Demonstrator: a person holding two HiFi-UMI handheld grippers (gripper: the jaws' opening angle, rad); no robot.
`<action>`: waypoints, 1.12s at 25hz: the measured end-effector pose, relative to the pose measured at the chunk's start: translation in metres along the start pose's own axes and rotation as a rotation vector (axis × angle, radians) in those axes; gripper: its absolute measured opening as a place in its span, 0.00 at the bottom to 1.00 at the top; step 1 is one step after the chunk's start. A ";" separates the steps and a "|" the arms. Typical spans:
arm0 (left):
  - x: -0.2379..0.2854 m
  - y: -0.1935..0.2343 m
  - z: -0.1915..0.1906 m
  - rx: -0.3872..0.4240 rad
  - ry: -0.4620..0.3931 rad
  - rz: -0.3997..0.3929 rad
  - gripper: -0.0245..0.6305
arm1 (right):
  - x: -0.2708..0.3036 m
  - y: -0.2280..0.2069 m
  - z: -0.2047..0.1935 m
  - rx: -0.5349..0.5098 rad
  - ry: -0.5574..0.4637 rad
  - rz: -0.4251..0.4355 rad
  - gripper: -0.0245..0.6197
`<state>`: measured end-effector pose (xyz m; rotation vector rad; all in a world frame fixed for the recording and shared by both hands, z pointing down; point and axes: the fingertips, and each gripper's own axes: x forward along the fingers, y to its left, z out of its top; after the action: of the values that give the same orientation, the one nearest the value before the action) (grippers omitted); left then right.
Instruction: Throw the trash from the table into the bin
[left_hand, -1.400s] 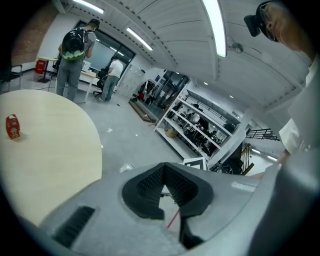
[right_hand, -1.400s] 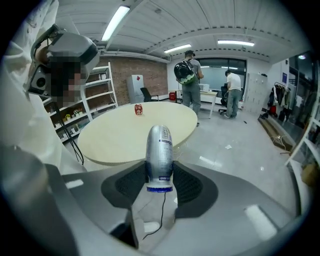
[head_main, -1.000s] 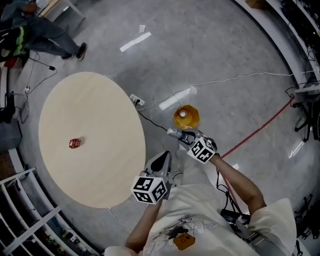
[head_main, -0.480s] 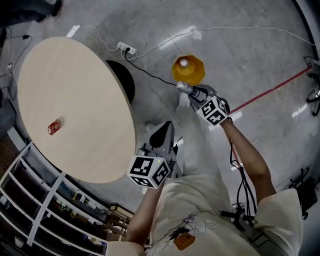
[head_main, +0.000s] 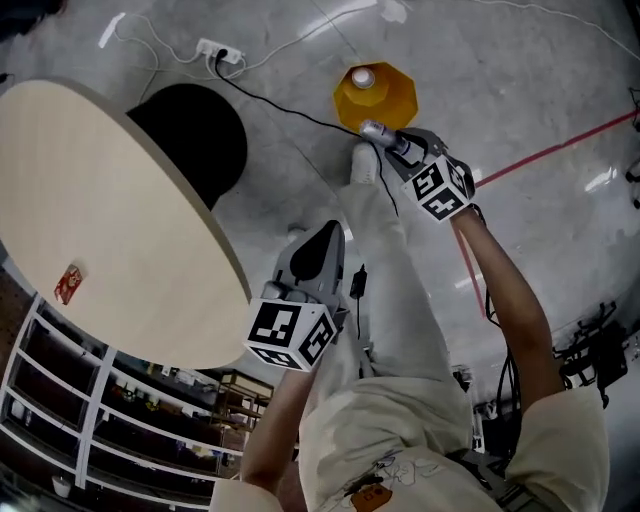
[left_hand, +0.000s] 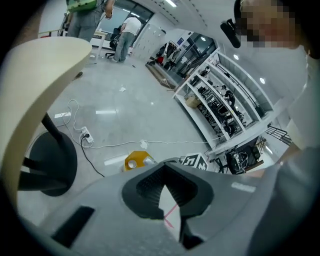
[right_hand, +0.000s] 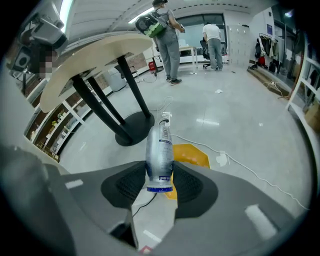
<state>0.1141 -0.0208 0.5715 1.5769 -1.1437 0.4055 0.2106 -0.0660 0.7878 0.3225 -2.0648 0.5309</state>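
Observation:
My right gripper (head_main: 392, 143) is shut on a clear plastic bottle (right_hand: 159, 145) with a blue cap; the bottle (head_main: 379, 132) points out past the jaws. It hangs just beside and above the yellow bin (head_main: 377, 96), which stands on the floor with a pale object inside. In the right gripper view the bin (right_hand: 192, 152) shows behind the bottle. My left gripper (head_main: 320, 252) is shut and empty, low beside the round beige table (head_main: 120, 230). A small red wrapper (head_main: 68, 283) lies on the table's left part.
The table's black round base (head_main: 195, 140) sits on the grey floor. A power strip with white cable (head_main: 222, 52) and a red cable (head_main: 560, 145) run across the floor. Metal shelving (head_main: 100, 420) stands at lower left. People stand far off (right_hand: 167, 30).
Both grippers have sunk toward the floor. The right one, still holding the bottle, has come close to the yellow bin. The table and red wrapper have slid left in the head view.

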 end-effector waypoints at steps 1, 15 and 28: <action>0.010 0.005 -0.004 -0.005 0.007 -0.001 0.04 | 0.009 -0.002 -0.008 0.003 0.011 0.004 0.31; 0.184 0.107 -0.061 0.072 0.068 0.073 0.04 | 0.122 -0.041 -0.083 0.002 0.098 0.040 0.32; 0.291 0.160 -0.098 0.130 0.151 0.126 0.04 | 0.154 -0.053 -0.104 0.163 0.072 -0.001 0.32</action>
<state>0.1500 -0.0563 0.9138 1.5618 -1.1215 0.6827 0.2304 -0.0636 0.9803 0.3942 -1.9567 0.7022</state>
